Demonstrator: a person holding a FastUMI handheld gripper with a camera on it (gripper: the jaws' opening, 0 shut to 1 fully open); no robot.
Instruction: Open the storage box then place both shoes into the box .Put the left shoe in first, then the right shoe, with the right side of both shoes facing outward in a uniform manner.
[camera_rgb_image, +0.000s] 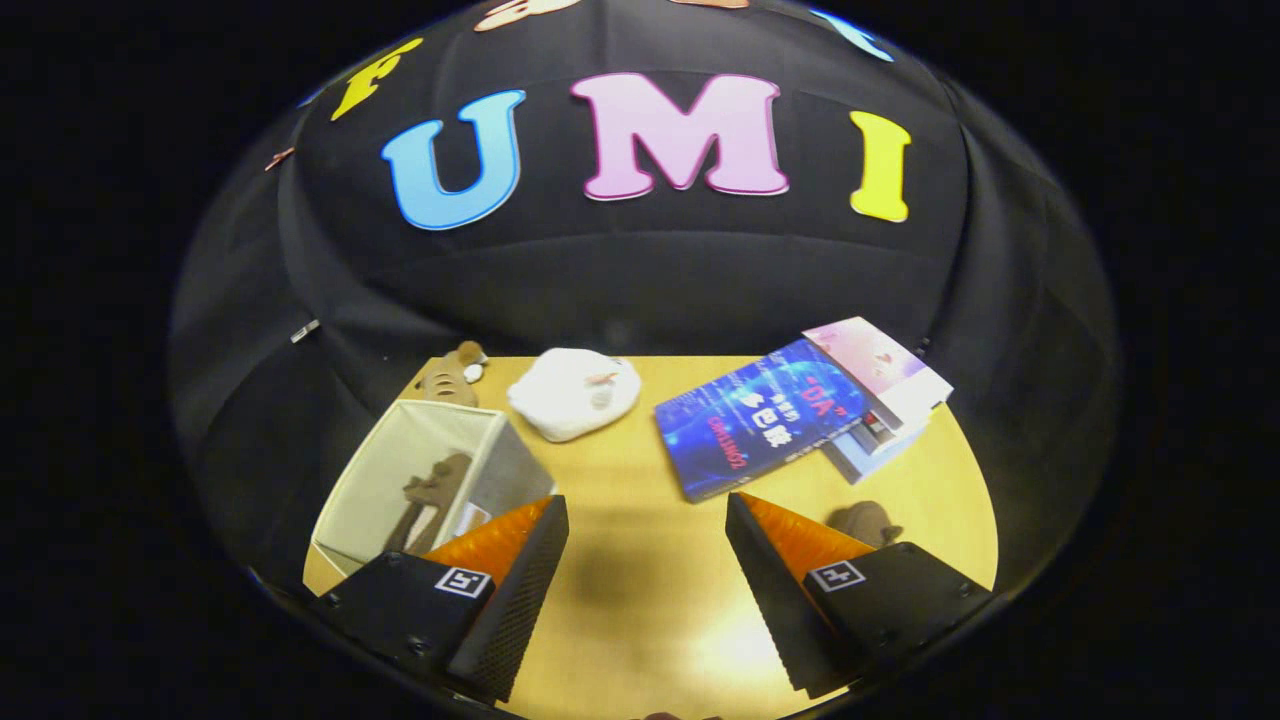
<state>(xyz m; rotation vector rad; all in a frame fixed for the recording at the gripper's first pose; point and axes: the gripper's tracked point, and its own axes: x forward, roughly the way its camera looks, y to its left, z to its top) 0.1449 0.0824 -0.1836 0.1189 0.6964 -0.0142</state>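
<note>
The gripper (647, 560) hangs above a yellow wooden surface (640, 600); its fingers (520, 580) are spread wide apart, and nothing lies between them but bare wood.

The storage box (375, 480), a pale fabric-sided bin, stands open at the top on the near left part of the surface, just beyond and partly behind the left finger. One brown shoe (430, 495) lies inside it, leaning along the box's interior with its length running from the near wall towards the far one. Which shoe of the pair this is cannot be told.

A second brown shoe (865, 522) lies on the surface just behind the right finger, which hides most of it; only a rounded part shows.

Beyond the box, at the far left corner of the surface, sits a brown plush toy (452, 375). Just to its right rests a white plush toy (575, 392), near the far edge.

On the far right part of the surface lies a blue book (760, 420), flat and turned at an angle. It overlaps a small stack of books (885, 400), whose top one has a pink and white cover.
</note>
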